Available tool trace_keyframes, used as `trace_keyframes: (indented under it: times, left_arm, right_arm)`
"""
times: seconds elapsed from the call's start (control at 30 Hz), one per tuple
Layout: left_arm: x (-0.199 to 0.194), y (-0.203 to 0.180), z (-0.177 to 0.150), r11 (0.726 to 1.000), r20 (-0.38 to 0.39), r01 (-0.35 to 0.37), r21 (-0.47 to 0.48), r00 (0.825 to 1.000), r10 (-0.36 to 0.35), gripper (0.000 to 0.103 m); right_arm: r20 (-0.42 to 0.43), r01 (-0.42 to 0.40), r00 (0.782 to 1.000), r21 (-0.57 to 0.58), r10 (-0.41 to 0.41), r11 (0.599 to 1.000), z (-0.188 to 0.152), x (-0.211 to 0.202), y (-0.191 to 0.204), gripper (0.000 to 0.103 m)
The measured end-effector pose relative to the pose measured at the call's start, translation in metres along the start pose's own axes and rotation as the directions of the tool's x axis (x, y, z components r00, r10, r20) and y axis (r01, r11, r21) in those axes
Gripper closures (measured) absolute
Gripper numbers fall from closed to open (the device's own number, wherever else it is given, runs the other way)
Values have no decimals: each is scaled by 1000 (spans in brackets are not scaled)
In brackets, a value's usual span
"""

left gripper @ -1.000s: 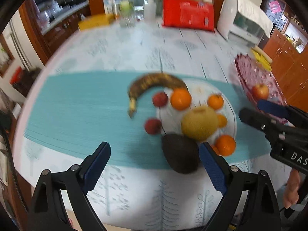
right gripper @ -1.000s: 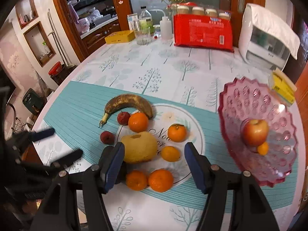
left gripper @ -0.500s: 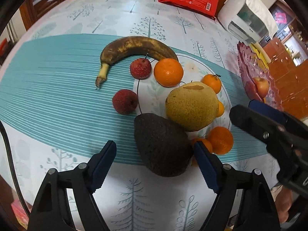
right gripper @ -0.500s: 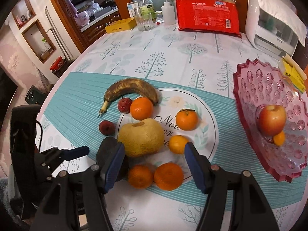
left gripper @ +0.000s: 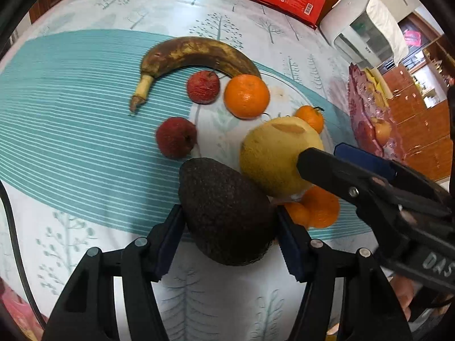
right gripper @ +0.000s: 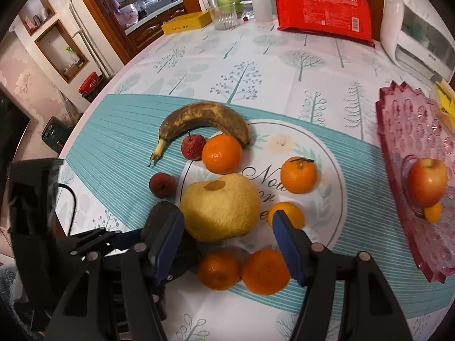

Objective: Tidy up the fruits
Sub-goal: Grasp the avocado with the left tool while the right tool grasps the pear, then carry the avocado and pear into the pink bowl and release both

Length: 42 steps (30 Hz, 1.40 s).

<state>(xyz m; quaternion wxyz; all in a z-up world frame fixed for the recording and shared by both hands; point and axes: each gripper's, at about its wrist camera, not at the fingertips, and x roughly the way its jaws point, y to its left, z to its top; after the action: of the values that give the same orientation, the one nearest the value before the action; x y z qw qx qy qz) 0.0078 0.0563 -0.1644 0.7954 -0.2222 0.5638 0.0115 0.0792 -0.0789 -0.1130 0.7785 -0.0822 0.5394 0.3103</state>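
Avocado (left gripper: pixel 227 213) lying lengthwise between left tool (left gripper: pixel 230 236) pads, pear (left gripper: pixel 275 156) beside

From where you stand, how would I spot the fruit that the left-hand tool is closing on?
Find the teal striped runner across the tablecloth. At its near edge, beside the big yellow pear, lies the avocado between the left gripper pads. It is the only dark, pebbly-skinned, egg-shaped fruit among smooth oranges and red ones.

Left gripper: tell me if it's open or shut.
Shut on the avocado: the left gripper has both blue pads against the fruit's sides.
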Motion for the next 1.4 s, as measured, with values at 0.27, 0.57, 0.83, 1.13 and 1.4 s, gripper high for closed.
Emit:
trace_keyframes:
  times: [0.27,0.57,0.83,1.13,1.4]
  left_arm:
    - [-11,29,0,998,-3,-46,-36,999,46,41]
    - [-21,57,0,993,-6,-67,-101,998,67,41]
    - [-22,60,2,991,-4,-81,-109,997,81,41]
    - [-25,56,1,991,-1,-110,-79,994,111,42]
    - [-54,38,7,991,73,-129,-24,989,131,42]
  right_arm:
    - [-36,-39,999,-27,38,999,7,18,9,38]
    - [-76,-39,997,-85,32,996,10,33,26,32]
    - [-109,-41,994,-73,33,996,13,47,28,29]
    - [-116,-47,993,-71,38,996,12,48,26,31]
    - [-61,-55,997,-61,51,997,10,29,22,32]
